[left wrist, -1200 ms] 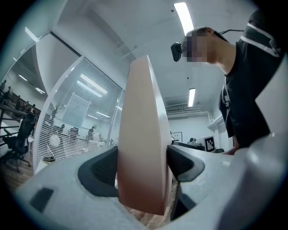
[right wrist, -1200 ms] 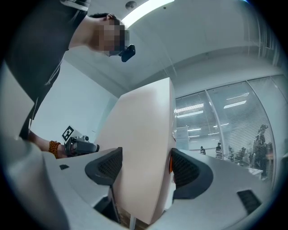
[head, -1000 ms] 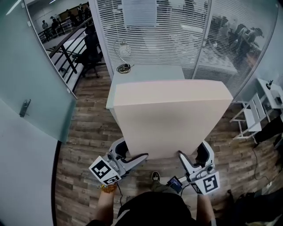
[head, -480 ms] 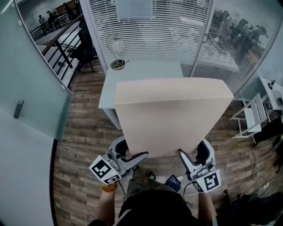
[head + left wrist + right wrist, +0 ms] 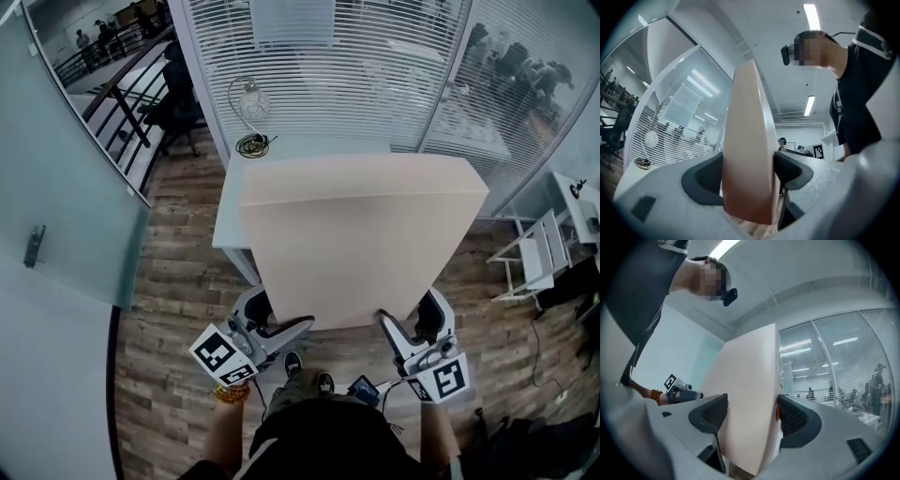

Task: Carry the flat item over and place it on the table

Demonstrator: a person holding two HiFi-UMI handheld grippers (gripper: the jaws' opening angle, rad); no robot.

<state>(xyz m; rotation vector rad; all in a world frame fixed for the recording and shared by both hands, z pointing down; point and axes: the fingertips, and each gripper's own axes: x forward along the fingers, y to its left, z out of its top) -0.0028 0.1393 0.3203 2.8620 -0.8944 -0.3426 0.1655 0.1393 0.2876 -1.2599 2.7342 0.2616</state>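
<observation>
Office room, wood-plank floor, slatted blinds on glass walls ahead of my claws, a frosted glass door off to the left of the left claw. Small pale table stands straight ahead of both claws, against the blinds; at its far left corner there is a round object on a curved stem with a coiled cable by it. The flat beige board is in the air, clamped along its near edge. My left gripper has the near left corner and my right gripper has the near right corner. From the claws the board runs forward and up, and its far part covers most of the table in the head view; can't tell if it touches the tabletop. Left gripper view: dark pads pressed on both faces of the board, jaws closed onto its thickness. Right gripper view: same, pads on either face, jaws apart only by the board. A white rack sits well off to the right of the right claw. My shoes show below, between the two claws.
</observation>
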